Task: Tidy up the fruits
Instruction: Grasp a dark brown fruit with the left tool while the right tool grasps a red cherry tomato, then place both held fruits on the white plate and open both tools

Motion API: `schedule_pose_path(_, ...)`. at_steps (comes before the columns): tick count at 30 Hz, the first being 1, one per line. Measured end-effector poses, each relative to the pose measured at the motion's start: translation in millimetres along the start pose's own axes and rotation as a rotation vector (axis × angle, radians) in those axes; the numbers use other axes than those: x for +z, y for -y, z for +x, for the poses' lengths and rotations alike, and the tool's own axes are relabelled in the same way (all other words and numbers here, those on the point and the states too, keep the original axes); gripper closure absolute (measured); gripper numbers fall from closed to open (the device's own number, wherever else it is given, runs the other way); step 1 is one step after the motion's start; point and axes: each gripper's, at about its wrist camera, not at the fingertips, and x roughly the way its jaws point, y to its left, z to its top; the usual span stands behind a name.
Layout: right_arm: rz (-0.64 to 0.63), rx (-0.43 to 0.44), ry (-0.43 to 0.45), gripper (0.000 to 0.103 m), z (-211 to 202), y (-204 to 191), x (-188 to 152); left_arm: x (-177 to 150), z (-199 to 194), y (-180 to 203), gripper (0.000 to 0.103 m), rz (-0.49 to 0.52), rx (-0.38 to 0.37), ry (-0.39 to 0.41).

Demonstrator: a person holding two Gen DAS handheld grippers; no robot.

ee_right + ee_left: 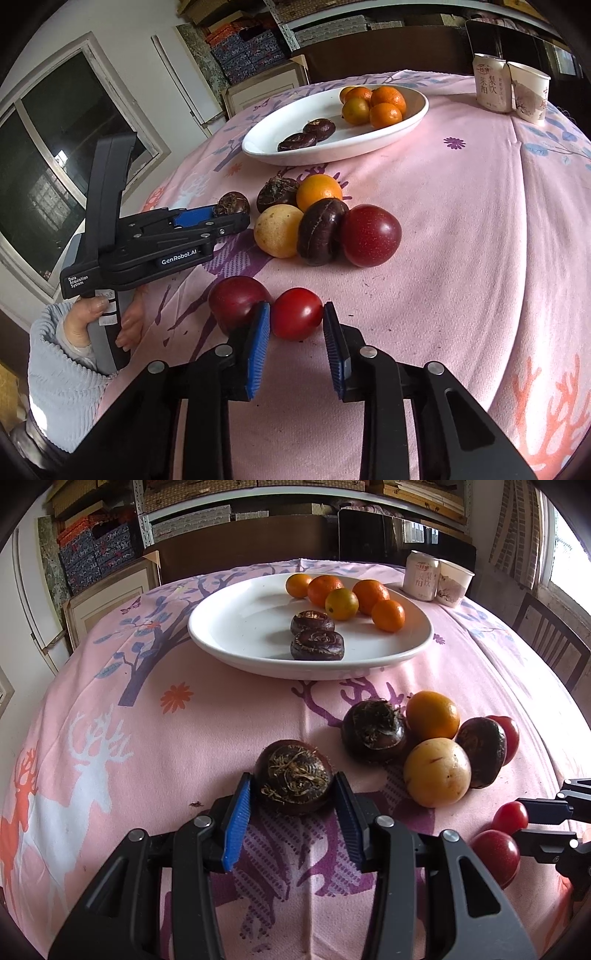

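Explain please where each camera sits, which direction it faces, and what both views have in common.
Left wrist: sits on the left gripper, facing across the table toward the white plate; its fingers flank a water chestnut.
Right wrist: sits on the right gripper, looking across the table; its fingers flank a red tomato; the person's left hand shows at left.
Shared: the plate, its oranges and the loose fruit pile.
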Motion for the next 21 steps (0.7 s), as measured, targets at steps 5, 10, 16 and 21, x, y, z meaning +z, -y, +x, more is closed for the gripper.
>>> schedule_pose_path(5, 0.006, 0.016, 0.032, 0.075, -7.5, 2.0, 0.3, 0.0, -6.0, -3.6, 0.060, -0.025, -0.018, 0.022)
schedule_pose_path(10, 0.023, 0.006, 0.126, 0.075, -27.7, 8.5, 8.1, 8.1, -30.2, -13.9, 0.060, -0.077, -0.010, 0.104)
schedule_pose_path(16, 0.027, -0.044, 0.197, 0.075, -38.6, 13.9, 68.2, 59.7, -39.1, -21.6, 0.060, -0.086, 0.011, 0.156)
schedule_pose_path(21, 0.042, -0.079, 0.208, 0.075, -7.2, 15.3, 121.7, 97.8, -16.3, -27.4, 0.060, -0.127, -0.003, 0.150)
